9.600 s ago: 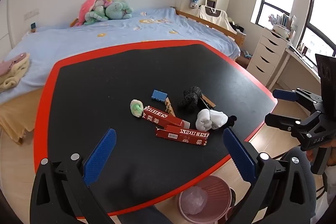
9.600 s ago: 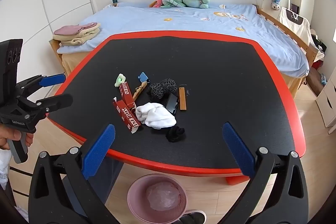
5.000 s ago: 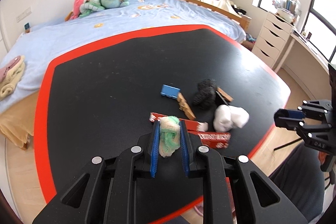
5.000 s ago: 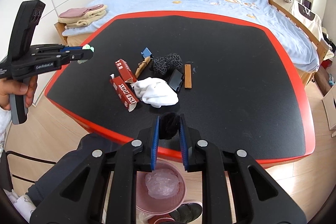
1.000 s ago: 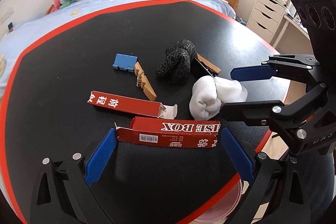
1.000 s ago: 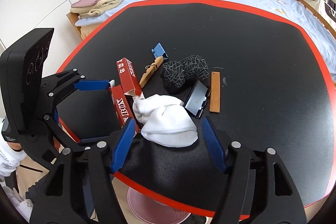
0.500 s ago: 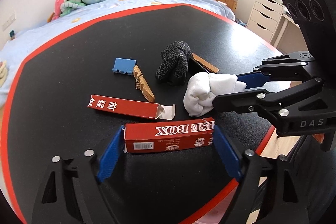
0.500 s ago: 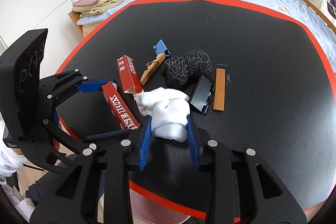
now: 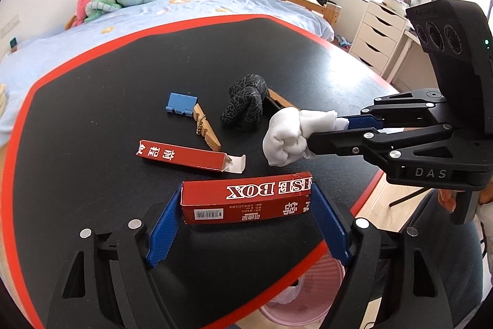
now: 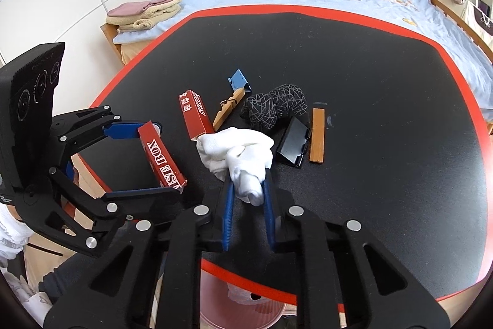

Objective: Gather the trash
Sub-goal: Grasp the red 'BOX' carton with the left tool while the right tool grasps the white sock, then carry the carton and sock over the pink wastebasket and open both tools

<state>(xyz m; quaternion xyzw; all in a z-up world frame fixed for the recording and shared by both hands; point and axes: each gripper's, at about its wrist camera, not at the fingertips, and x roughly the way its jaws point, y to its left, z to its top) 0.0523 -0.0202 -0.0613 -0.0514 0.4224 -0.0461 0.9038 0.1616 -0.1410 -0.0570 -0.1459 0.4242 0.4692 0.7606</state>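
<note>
Left gripper (image 9: 246,224) tilted down, jaws clamping red box (image 9: 246,198), right gripper (image 10: 248,190) jaws pinching white cloth (image 10: 243,162)

Both grippers are matte black linkages with silver screw heads at the pivots and ribbed blue pads lining the fingers. The right gripper (image 9: 308,141) bears white "DAS" lettering on its body and a black camera block with three round lenses and a small green light. The left gripper (image 10: 160,156) carries the same three-lens block. A white sleeve (image 10: 12,233) shows behind it.
</note>
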